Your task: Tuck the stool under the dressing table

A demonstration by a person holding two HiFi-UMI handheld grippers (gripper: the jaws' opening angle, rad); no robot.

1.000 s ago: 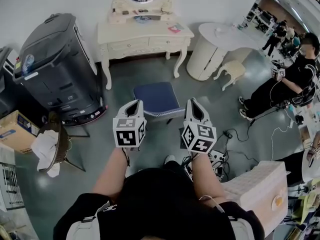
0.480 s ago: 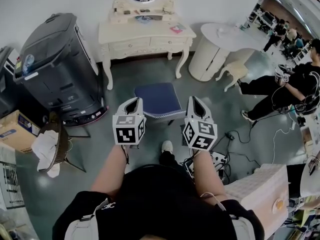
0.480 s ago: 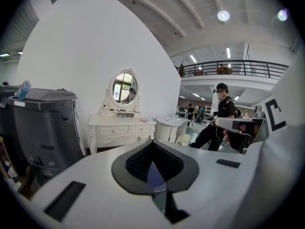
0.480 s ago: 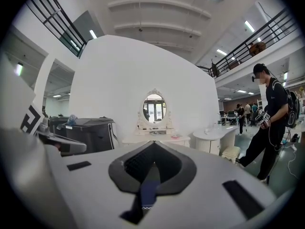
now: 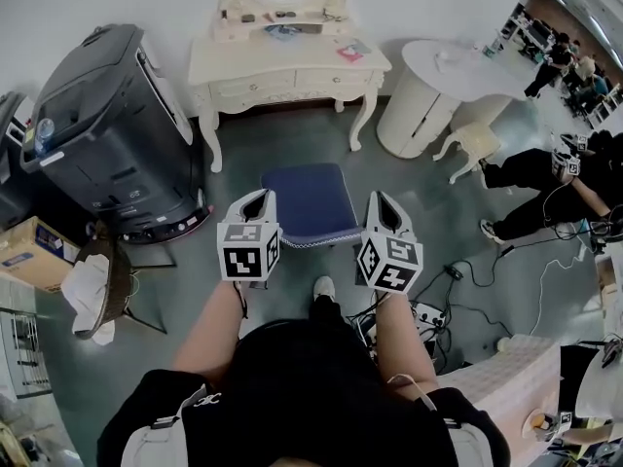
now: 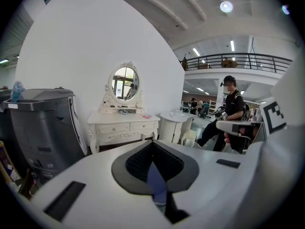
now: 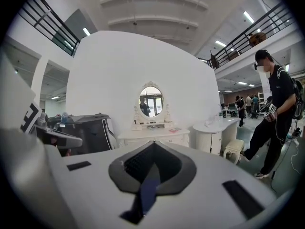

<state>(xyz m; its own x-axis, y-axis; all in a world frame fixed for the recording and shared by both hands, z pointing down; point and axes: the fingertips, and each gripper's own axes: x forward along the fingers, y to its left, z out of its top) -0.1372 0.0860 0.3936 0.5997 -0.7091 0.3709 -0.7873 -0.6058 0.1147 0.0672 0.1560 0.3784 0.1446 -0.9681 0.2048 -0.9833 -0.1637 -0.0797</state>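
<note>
The stool [image 5: 310, 202], with a dark blue cushion and pale trim, stands on the grey floor in front of the cream dressing table [image 5: 287, 71] with its oval mirror. A stretch of floor lies between them. My left gripper [image 5: 256, 202] is shut and empty at the stool's left near side. My right gripper [image 5: 379, 202] is shut and empty just off its right side. I cannot tell whether either touches it. In the left gripper view the shut left gripper [image 6: 152, 144] points toward the dressing table [image 6: 123, 123], as does the shut right gripper [image 7: 153, 143] in its view.
A big dark grey machine [image 5: 112, 134] stands left of the dressing table, a round white table [image 5: 438, 86] and a small cream stool [image 5: 472, 144] to its right. Cables and a power strip [image 5: 428, 314] lie near my feet. A person in black [image 5: 545, 178] is at the right.
Both grippers and I have moved forward toward the stool, staying shut. The person at the right has shifted position.
</note>
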